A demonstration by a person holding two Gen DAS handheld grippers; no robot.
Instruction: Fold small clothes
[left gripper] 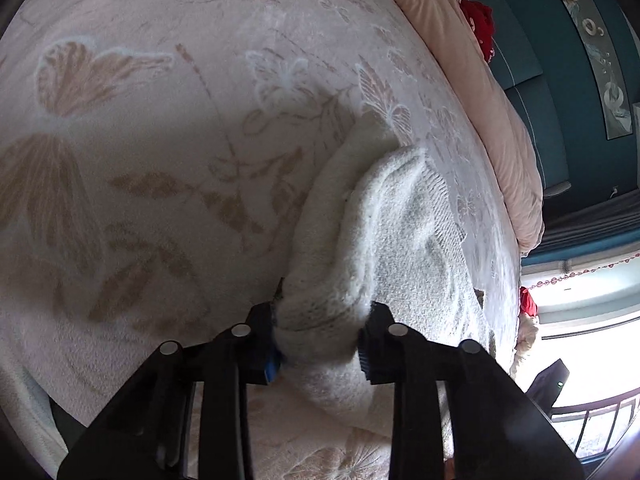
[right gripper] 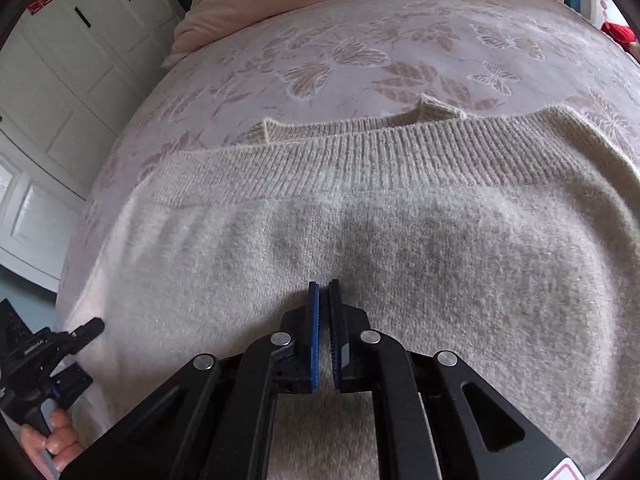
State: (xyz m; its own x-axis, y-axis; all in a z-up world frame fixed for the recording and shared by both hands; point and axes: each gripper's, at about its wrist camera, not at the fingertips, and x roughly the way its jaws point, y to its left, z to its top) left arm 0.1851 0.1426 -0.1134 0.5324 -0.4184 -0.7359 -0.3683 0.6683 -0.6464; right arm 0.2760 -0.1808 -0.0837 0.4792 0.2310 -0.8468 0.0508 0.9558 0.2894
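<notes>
Sweater on butterfly bedspread.

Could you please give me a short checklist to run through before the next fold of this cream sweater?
1. Left hand-held gripper has a bunched sweater edge between its fingers: ok.
2. Right hand-held gripper grips fabric: not ok, jaws nearly together above the knit.
3. Ribbed hem lies straight: ok.
4. Sleeves tucked under: cannot tell.
5. Bedspread beyond the sweater clear for folding: ok.
</notes>
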